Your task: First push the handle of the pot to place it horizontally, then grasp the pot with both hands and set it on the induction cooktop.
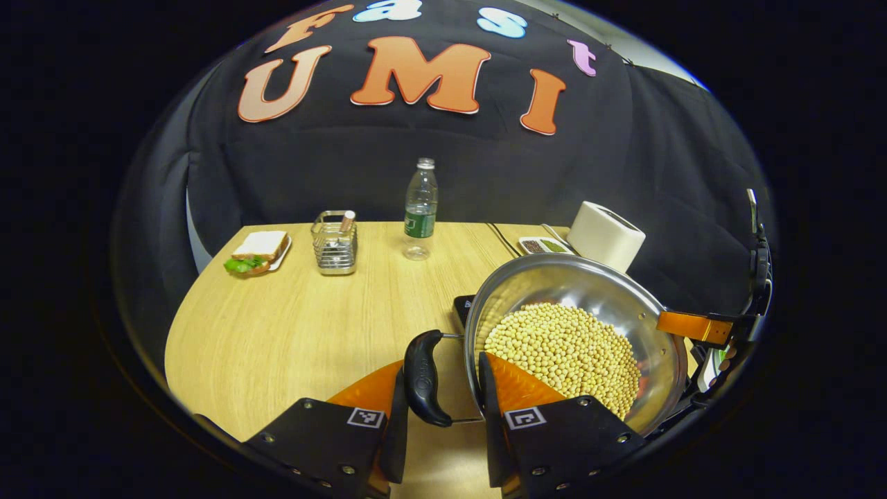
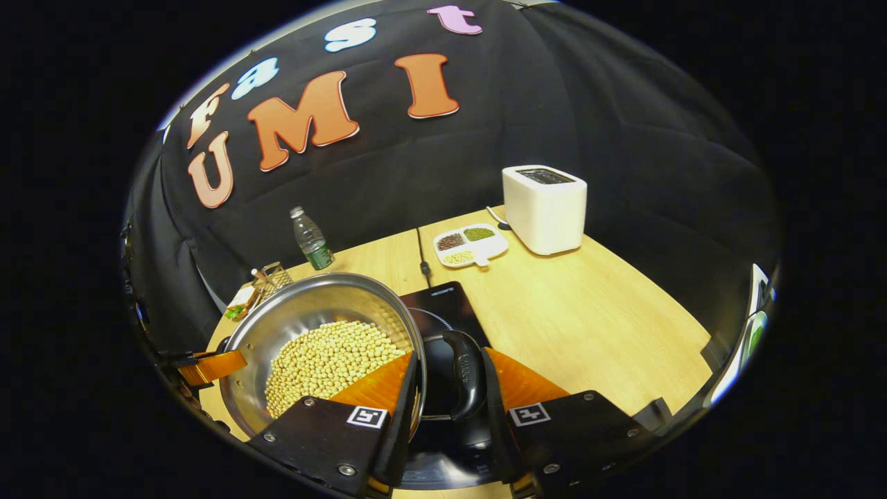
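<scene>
**Both grippers clamping the pot's side handles above the cooktop**

In the left gripper view, the left gripper (image 1: 442, 388) is closing its two fingers on a black side handle (image 1: 423, 378) of the steel pot (image 1: 554, 284), one finger pressing each side of the grip. The pot is sitting to the right of that handle, its bowl holding a heap of pale soybeans (image 1: 565, 353). Across the pot, the other gripper's finger (image 1: 693, 326) is reaching in at the far rim.

In the right gripper view, the right gripper (image 2: 449, 384) is pinching the opposite black handle (image 2: 466, 374) between its fingers, the inner finger lying against the pot's wall (image 2: 312, 298). The beans (image 2: 326, 360) are lying toward the near side of the bowl. The black induction cooktop (image 2: 443, 305) is lying directly under and behind this handle, with the pot's right edge overlapping it; whether the pot's base is touching the glass cannot be told.

Behind on the wooden table (image 2: 589, 319) are standing a white toaster (image 2: 545, 208), a white divided dish of grains (image 2: 470, 245), and a clear water bottle (image 2: 310, 239). The left gripper view is also showing a wire holder (image 1: 334, 242) and a sandwich on a plate (image 1: 258, 253) near the table's far left edge.
</scene>
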`<state>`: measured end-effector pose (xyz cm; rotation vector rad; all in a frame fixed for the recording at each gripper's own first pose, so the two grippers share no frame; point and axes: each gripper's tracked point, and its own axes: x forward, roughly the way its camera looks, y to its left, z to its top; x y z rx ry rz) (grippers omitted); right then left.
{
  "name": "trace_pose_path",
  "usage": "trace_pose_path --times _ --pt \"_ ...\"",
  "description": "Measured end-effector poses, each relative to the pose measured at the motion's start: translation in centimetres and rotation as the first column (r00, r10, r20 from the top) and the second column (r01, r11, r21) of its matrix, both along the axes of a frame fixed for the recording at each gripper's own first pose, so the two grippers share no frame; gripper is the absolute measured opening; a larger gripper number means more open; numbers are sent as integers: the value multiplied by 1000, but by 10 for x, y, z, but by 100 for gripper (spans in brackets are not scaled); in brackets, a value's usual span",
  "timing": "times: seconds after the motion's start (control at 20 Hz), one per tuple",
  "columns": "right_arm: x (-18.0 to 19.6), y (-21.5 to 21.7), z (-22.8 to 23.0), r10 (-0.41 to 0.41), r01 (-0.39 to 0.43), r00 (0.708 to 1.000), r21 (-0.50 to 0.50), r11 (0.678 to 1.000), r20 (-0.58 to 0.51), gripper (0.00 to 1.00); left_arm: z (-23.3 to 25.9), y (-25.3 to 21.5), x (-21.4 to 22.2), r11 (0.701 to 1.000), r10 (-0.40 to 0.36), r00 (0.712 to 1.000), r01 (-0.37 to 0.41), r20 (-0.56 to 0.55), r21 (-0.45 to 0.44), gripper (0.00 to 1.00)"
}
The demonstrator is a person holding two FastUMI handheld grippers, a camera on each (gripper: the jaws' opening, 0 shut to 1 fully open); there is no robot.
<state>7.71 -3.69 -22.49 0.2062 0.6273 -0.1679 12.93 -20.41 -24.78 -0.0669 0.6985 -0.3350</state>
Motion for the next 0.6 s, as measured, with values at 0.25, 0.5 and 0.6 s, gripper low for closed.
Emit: trace_pose_path --times 0.25,0.5,0.6 --pt "3 -27 -9 -30 30 999 9 999 -13 50 -12 -30 7 1000 -25 999 26 -21 14 48" --pt "10 -33 -16 -38 39 999 35 999 -16 50 -12 -36 15 1000 -21 1000 21 -10 9 47" --pt "13 -31 -17 -33 34 999 42 999 -23 50 -16 -33 17 1000 -9 1000 9 -26 3 48"
